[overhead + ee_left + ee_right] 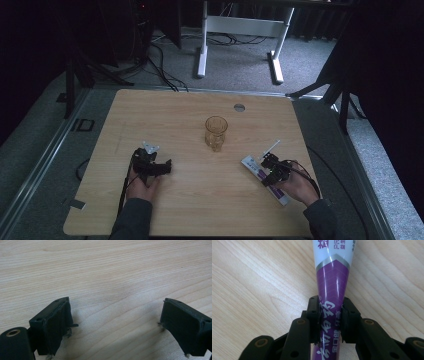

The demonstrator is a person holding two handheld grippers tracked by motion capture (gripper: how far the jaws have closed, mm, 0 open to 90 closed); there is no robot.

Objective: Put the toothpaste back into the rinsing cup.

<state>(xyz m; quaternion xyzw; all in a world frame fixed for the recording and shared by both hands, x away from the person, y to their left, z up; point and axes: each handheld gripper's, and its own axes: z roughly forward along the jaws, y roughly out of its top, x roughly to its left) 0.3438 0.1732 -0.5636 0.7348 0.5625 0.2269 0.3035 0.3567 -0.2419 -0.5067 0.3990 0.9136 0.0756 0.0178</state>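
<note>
A purple and white toothpaste tube lies flat on the wooden table, near its right side. My right gripper is shut on the tube's purple part, with both pads pressing its sides. From above, that gripper sits over the tube, which runs diagonally toward the front right. My left gripper rests low over bare wood, its jaws wide apart and nothing between them. In the high view the left gripper is at the table's front left.
An amber drinking glass stands upright in the middle of the table, between the two grippers. A thin white stick-like item lies just beyond the tube. A round cable hole is at the far edge. A white desk frame stands on the floor beyond.
</note>
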